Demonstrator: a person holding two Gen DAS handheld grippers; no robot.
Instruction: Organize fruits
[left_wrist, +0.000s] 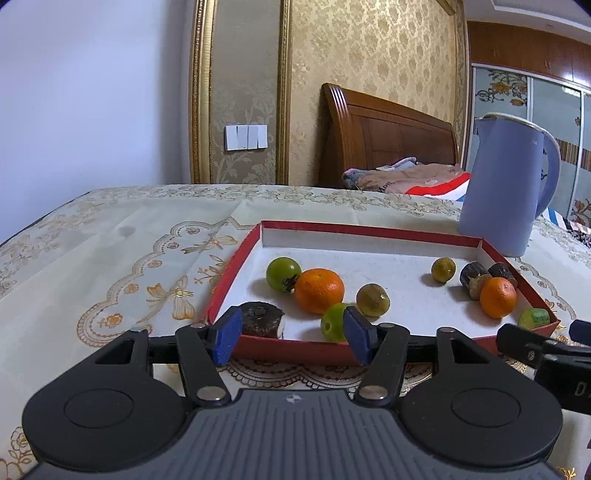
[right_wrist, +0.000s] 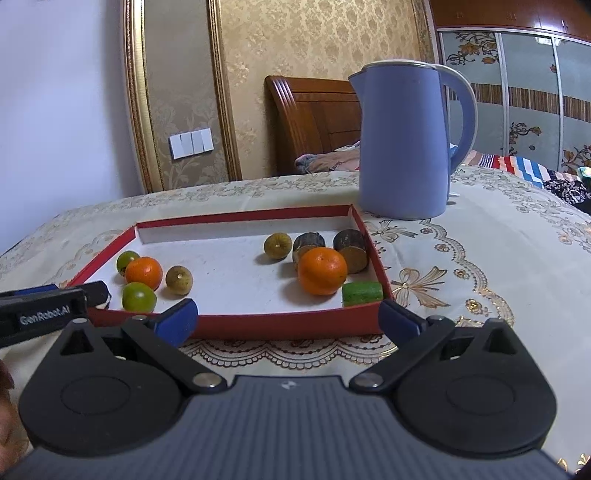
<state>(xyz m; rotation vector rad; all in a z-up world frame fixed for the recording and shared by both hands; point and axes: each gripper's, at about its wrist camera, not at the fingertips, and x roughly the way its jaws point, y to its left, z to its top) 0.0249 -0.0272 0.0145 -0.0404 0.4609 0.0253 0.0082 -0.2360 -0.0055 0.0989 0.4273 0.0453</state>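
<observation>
A shallow red tray with a white floor holds several fruits. At its left lie a big orange, two green fruits and an olive-brown one. A dark round slice rests in the near left corner. My left gripper hovers open at the tray's front wall, nothing between its pads. At the right sit a second orange, a green chunk, two dark cylinders and a small olive fruit. My right gripper is wide open before the front wall, empty.
A tall lilac kettle stands just behind the tray's far right corner. The table wears a cream embroidered cloth. Behind it are a wooden headboard and bedding. The two grippers sit side by side, close together.
</observation>
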